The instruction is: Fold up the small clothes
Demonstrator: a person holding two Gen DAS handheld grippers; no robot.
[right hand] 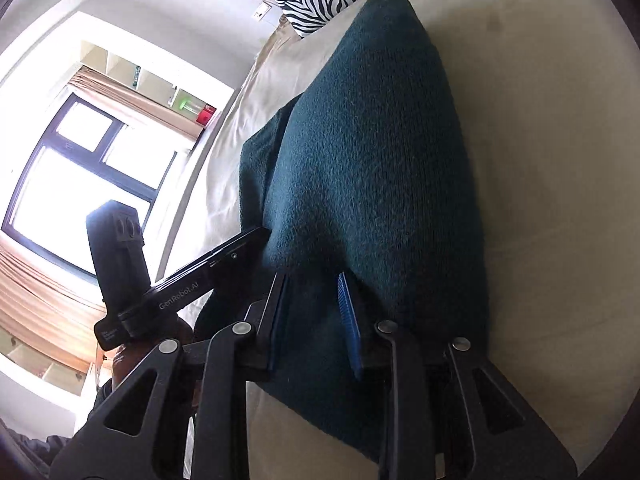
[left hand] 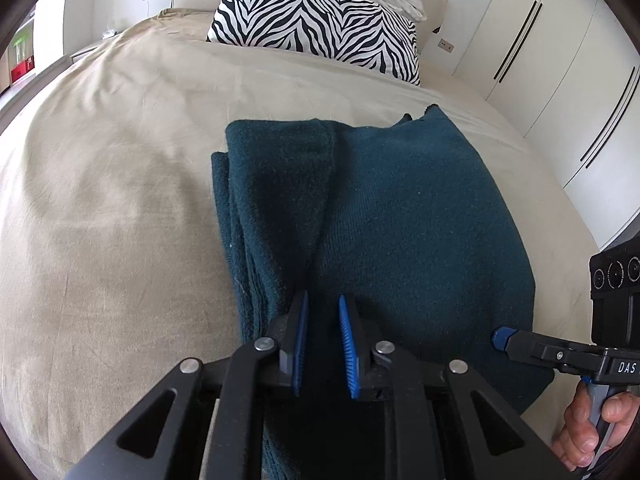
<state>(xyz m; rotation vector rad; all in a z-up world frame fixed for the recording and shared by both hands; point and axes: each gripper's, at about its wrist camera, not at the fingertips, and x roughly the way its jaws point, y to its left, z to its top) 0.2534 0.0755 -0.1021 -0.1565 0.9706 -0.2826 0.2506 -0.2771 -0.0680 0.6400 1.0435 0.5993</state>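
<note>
Knitwear in dark teal, a folded garment, lies on the bed, near the right edge, with a zebra pillow far behind it. Several layers stack along its left side, where folded edges show one over another, so the fold looks well along; whether another fold is due I cannot say.

The left gripper hangs over the near end of the garment with its blue fingers parted and nothing between them. It seems placed there to take or press the near edge, low and square to the cloth.

The right gripper sits at the near right part of the garment, tilted on its side. Cloth appears to rise between its fingers, yet a clear gap remains between them, so I cannot tell whether it pinches the fabric or only straddles it. In the left wrist view its tip lies against the garment's right edge.

Both tools at the near end suggest a lift toward the pillow, though that is only my reading.
</note>
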